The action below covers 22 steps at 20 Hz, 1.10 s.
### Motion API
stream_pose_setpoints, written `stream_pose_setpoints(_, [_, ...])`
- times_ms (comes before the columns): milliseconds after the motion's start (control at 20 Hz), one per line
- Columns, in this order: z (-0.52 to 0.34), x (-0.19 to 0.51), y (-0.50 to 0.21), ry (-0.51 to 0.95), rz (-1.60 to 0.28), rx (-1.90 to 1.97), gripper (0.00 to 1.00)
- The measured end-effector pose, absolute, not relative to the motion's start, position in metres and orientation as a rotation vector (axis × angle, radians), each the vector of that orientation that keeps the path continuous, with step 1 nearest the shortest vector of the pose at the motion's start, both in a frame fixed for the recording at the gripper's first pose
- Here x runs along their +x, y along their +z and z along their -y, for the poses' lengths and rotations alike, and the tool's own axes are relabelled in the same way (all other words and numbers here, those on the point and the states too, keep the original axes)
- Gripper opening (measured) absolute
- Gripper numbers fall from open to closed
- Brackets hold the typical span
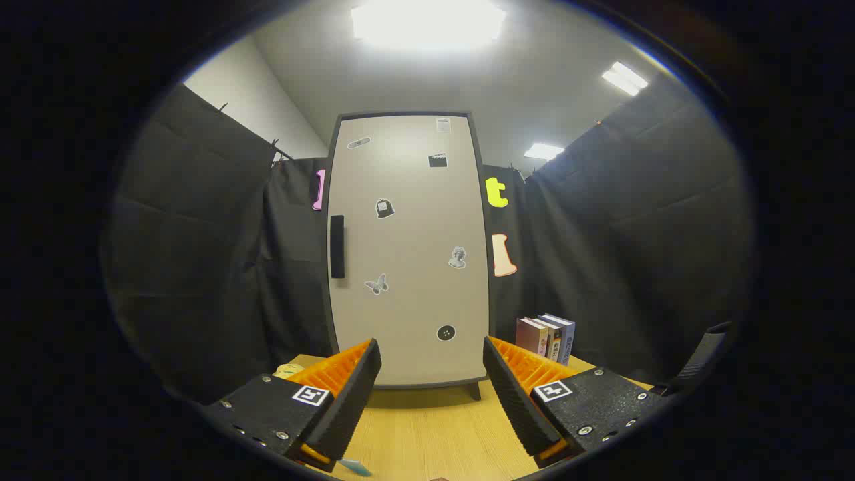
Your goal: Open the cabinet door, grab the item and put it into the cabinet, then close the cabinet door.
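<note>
A tall beige cabinet (407,254) stands upright on the wooden table (427,434), straight ahead of my fingers. Its door is shut, with a black handle (337,246) on its left edge and several small stickers on its face. My gripper (432,354) is open, its two orange-and-black fingers spread wide with nothing between them, a short way in front of the cabinet's base. A small pale round item (288,371) peeks out beside the left finger, mostly hidden by it.
A few upright books (546,337) stand on the table right of the cabinet. Black cloth walls close in on both sides and behind. A bit of light-blue object (354,467) shows under the left finger. A black bar (698,361) sits at the far right.
</note>
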<state>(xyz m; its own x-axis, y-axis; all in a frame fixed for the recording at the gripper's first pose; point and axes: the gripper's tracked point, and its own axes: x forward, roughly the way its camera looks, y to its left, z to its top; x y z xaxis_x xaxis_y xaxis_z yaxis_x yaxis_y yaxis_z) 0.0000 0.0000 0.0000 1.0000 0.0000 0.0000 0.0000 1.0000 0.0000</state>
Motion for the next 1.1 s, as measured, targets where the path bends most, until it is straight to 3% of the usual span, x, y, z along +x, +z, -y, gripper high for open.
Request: stream_pose_setpoints(1100, [-0.001,0.025,-0.001,-0.016,-0.006,0.019,0.95])
